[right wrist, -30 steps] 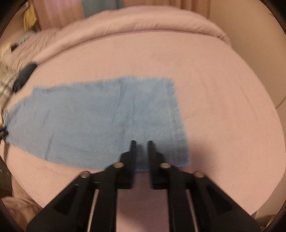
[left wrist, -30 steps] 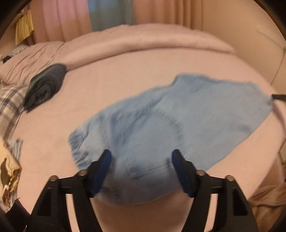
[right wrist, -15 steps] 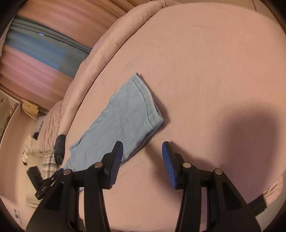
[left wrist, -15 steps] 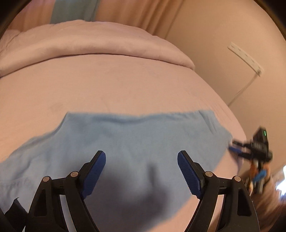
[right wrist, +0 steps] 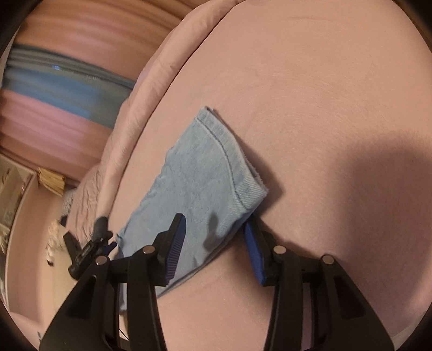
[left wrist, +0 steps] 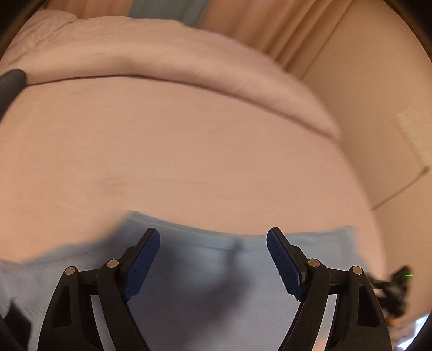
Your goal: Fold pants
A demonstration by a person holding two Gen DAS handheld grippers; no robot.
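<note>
Light blue denim pants (left wrist: 216,270) lie flat on a pink bed (left wrist: 189,151). My left gripper (left wrist: 213,259) is open, its blue pads spread wide just over the pants' near part. In the right wrist view the pants (right wrist: 199,178) show a stitched hem end. My right gripper (right wrist: 214,245) is open with the near corner of the hem end lying between its pads; contact is unclear. The left gripper (right wrist: 91,248) shows small at the pants' far end. The right gripper (left wrist: 394,286) shows blurred at the right edge.
A rolled pink duvet (left wrist: 167,54) runs along the far side of the bed. A dark rolled garment (left wrist: 10,83) lies at the left. Curtains (left wrist: 270,24) and a beige wall (left wrist: 391,108) stand behind. A bedside clutter area (right wrist: 51,183) is at the far left.
Both grippers have dropped closer to the pants. The right gripper, shut a second ago, opened and now straddles the hem corner. The left gripper stays open.
</note>
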